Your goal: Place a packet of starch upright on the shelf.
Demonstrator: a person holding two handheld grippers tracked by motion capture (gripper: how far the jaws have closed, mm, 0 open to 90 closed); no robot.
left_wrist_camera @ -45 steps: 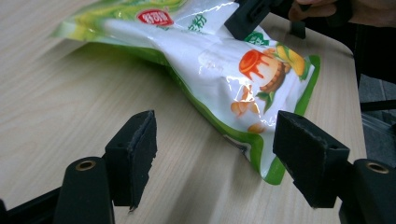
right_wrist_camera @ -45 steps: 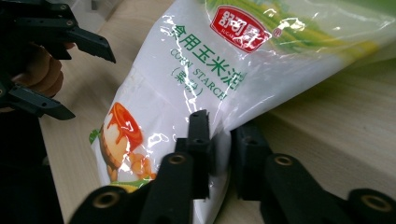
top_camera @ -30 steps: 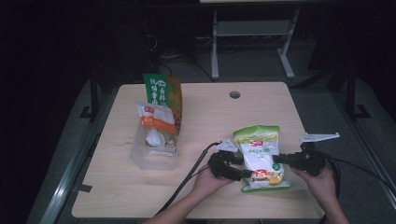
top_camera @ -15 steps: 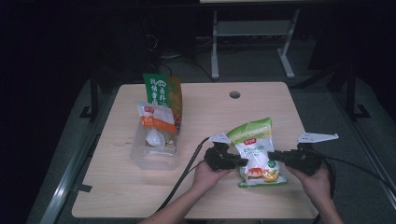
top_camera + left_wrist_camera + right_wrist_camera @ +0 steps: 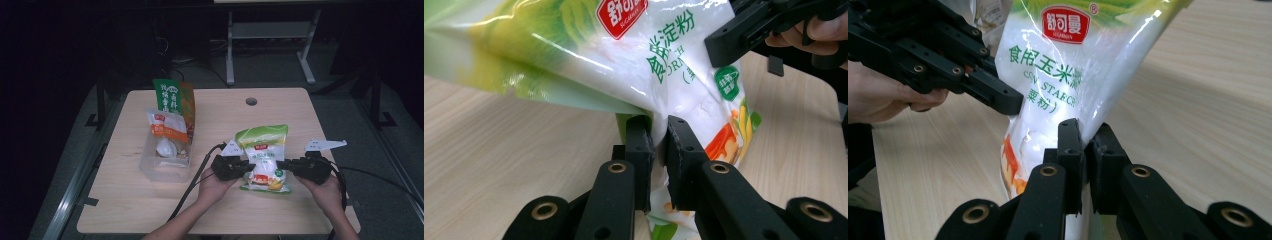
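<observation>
Both forearms came in from the bottom edge of the high view, angled toward each other, the left hand (image 5: pixel 212 186) and the right hand (image 5: pixel 326 190) each wrapped round a black tool at lower centre-right of the frame. The left gripper (image 5: pixel 239 167) pointed toward the right of the frame and the right gripper (image 5: pixel 285 166) toward the left, so the two faced each other across one bag of corn starch (image 5: pixel 263 154) (white and green, red brand label, "CORN STARCH" printed on the front). The bag stood tilted between them, its green top toward the upper part of the frame and its bottom end at the wooden table (image 5: pixel 280 107).

In the left gripper view the jaws were drawn nearly together, clamped on a fold at the edge of the bag (image 5: pixel 664 75) at frame centre, with the opposite gripper (image 5: pixel 744 35) biting the bag at upper right. In the right gripper view the jaws were likewise pressed close on the bag's edge (image 5: pixel 1058 80) at lower centre, and the other gripper (image 5: pixel 998 97) gripped it from the upper left, a hand behind it.

At the left of the table in the high view sat one clear plastic bin (image 5: pixel 165 167) holding two packets: a tall green and orange packet (image 5: pixel 170 97) upright at the back and a white and orange pouch (image 5: pixel 165 129) leaning in front of it. Two black cables trailed off, one from each tool.
</observation>
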